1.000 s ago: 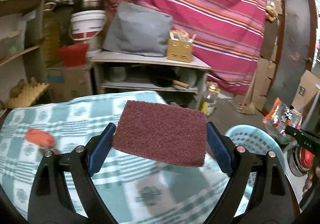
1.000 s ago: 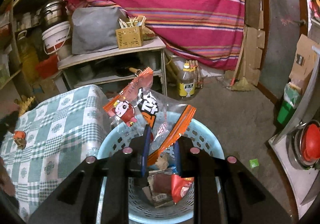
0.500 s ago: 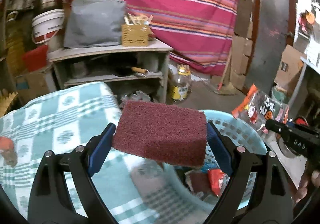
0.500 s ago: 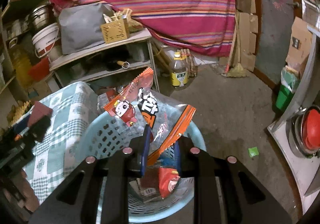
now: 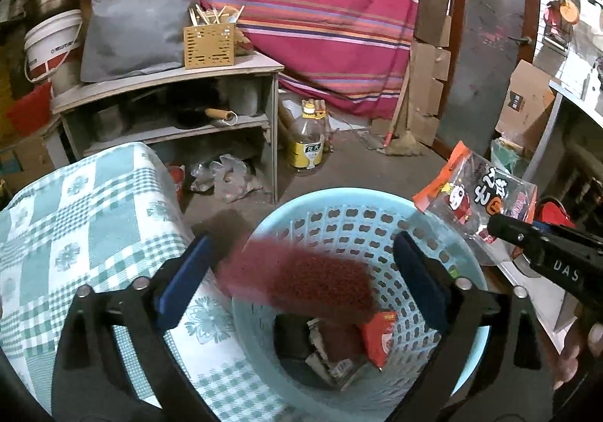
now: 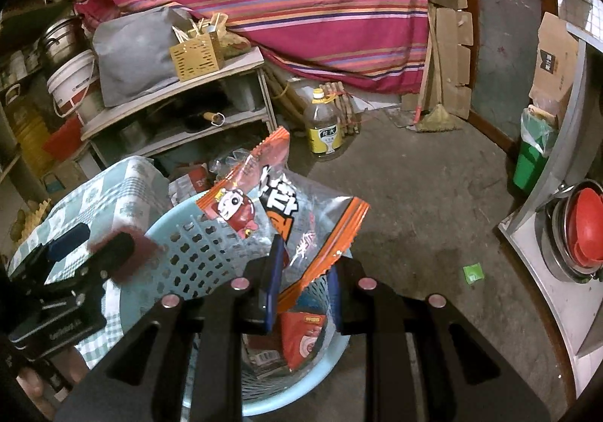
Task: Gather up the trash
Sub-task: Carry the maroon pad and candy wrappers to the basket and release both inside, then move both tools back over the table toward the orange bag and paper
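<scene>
My left gripper [image 5: 301, 263] is open over the light blue basket [image 5: 339, 211]. A dark red scouring pad [image 5: 297, 280] is blurred between the spread jaws, free of the pads, falling toward the basket. The pad also shows in the right wrist view [image 6: 128, 252] at the basket's rim [image 6: 181, 233]. My right gripper [image 6: 305, 271] is shut on an orange and clear snack bag [image 6: 286, 211] above the basket; the bag also shows in the left wrist view [image 5: 478, 203]. Wrappers [image 5: 377, 335] lie in the basket's bottom.
A table with a green checked cloth [image 5: 83, 218] stands left of the basket. A wooden shelf [image 5: 169, 82] with a yellow box, an oil bottle [image 5: 309, 143], a striped curtain and cardboard stand behind. A metal counter with a red lid [image 6: 584, 229] is at right.
My left gripper moved right from over the table to above the basket, opened and let go of the scouring pad, which drops. My right gripper keeps the snack bag over the basket.
</scene>
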Available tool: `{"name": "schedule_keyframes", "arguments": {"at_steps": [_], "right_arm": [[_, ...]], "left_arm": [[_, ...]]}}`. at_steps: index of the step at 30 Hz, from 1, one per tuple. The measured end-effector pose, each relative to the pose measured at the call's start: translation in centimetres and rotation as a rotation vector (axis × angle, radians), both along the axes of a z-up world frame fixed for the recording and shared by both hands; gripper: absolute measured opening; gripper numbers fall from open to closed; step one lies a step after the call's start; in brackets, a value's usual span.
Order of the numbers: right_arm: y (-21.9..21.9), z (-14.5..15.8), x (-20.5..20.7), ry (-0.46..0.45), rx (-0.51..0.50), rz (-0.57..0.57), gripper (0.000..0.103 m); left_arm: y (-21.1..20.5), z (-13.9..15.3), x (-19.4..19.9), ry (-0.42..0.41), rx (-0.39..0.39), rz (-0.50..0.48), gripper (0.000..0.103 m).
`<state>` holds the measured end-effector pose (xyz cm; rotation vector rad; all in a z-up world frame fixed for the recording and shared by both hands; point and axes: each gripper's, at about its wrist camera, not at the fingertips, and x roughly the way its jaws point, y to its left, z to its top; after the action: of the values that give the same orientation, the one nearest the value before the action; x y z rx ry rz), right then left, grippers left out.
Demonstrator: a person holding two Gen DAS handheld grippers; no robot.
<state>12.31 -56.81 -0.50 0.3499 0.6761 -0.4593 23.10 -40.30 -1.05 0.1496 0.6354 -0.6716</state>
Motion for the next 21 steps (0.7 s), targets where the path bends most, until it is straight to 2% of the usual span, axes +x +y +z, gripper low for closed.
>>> {"name": "schedule_keyframes", "arguments": {"at_steps": [8, 12, 14, 17, 21], "right_arm": [[0.2, -0.2, 0.3, 0.013, 0.0, 0.011, 0.022], [0.7, -0.4, 0.7, 0.026, -0.001, 0.025, 0.026], [1.0, -0.6, 1.1, 0.046, -0.005, 0.035, 0.029], [1.6, -0.8, 1.7, 0.073, -0.014, 0.041, 0.051], [2.3, -1.0, 2.2, 0.088, -0.016, 0.045, 0.056]], "left_arm": [[1.2, 0.4, 0.2, -0.014, -0.001, 0.02, 0.097], [2.4, 0.9, 0.3, -0.032, 0.005, 0.048, 0.097], [3.1, 1.2, 0.5, -0.033, 0.0, 0.061, 0.097], [4.7, 1.6, 0.9, -0.032, -0.01, 0.084, 0.097], [7.2, 2.4, 1.3, -0.041, -0.013, 0.129, 0.097]]}}
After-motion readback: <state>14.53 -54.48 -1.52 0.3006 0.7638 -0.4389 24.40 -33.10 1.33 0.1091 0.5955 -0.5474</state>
